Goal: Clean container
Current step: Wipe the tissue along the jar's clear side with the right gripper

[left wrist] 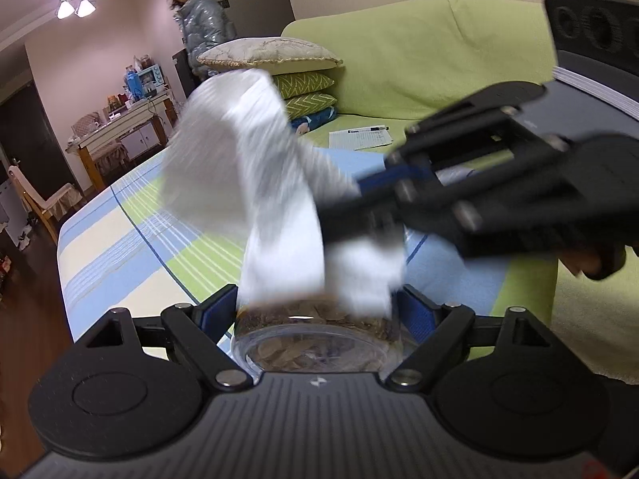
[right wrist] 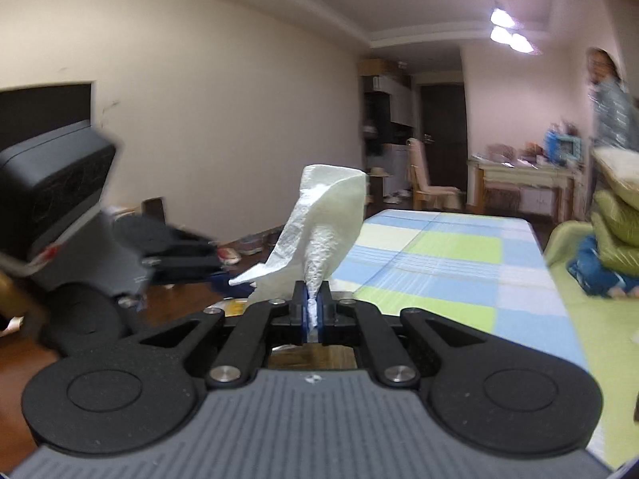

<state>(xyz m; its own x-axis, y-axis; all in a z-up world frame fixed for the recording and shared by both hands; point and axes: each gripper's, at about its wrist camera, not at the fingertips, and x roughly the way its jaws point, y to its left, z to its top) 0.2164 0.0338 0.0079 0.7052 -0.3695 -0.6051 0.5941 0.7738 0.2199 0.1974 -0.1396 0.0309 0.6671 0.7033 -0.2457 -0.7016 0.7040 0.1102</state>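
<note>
A clear round container with brown pieces inside sits between the blue pads of my left gripper, which is shut on its sides. My right gripper reaches in from the right in the left wrist view, shut on a white paper towel. The blurred towel hangs over the container's far end and hides its top. In the right wrist view, the right gripper pinches the crumpled towel, which stands up from the jaws. The left gripper's body shows blurred at the left.
Beneath both grippers a table carries a blue, green and cream striped cloth. A green sofa behind it holds stacked cushions and a paper with a pen. A person in a silver jacket stands by a cluttered sideboard.
</note>
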